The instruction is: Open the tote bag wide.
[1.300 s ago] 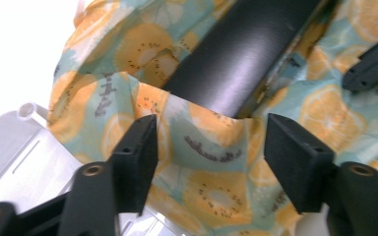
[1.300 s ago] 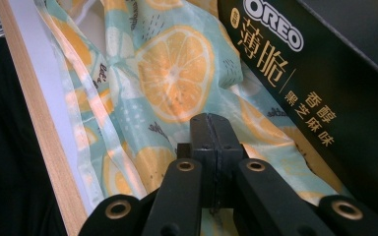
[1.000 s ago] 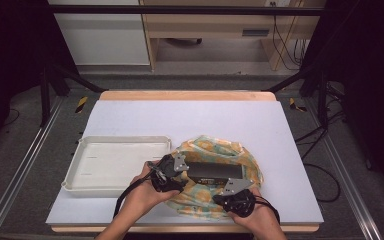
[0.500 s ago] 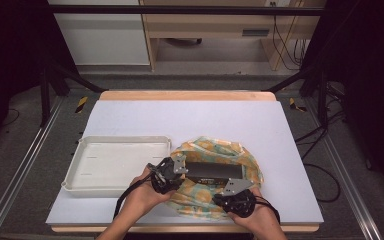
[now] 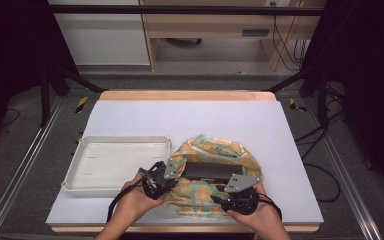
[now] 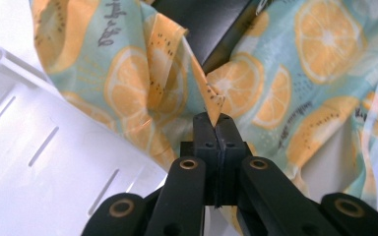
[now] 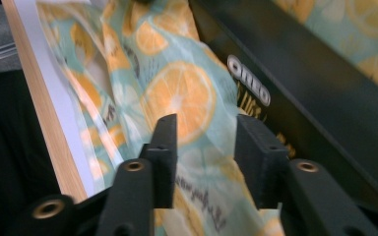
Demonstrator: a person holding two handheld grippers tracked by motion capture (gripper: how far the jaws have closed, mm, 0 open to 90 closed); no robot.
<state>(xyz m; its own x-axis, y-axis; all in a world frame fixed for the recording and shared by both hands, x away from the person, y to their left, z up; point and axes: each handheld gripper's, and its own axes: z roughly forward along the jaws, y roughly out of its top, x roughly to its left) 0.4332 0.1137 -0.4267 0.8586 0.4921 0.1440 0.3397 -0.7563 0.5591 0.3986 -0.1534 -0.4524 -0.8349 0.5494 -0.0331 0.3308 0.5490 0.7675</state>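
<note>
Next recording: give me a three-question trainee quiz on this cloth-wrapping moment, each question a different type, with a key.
1. True or false: the left gripper is shut on a corner of the orange-print cloth.
2. The right gripper is: A) clamped on the black box B) open over the cloth C) inside the tray.
3. Fill in: the white tray lies to the ____ of the cloth in the high view.

Key: 1 true. 2 B. 3 left. The black box lies on the cloth, with cloth bunched around it.
</note>
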